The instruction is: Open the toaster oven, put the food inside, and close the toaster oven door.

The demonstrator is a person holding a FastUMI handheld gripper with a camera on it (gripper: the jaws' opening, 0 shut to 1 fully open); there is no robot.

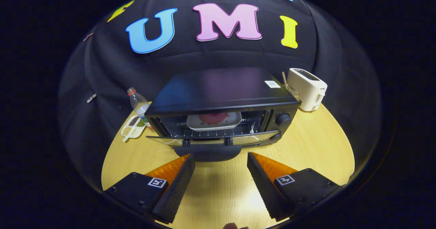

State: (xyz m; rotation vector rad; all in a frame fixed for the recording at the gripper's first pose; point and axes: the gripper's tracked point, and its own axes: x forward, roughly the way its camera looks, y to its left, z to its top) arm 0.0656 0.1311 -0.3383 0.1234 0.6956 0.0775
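Note:
A black toaster oven stands on the round wooden table, straight ahead of my fingers. Its glass door hangs open, folded down flat toward me, with the dark handle at its front edge. Inside, on the wire rack, sits a white plate carrying a red piece of food. My gripper is open, its fingertips just short of the door handle, one on each side, with nothing between them.
A white pop-up toaster stands at the oven's right rear corner. To the oven's left are a clear bottle with a red cap and a small divided tray of snacks. The oven's knob is on its right front.

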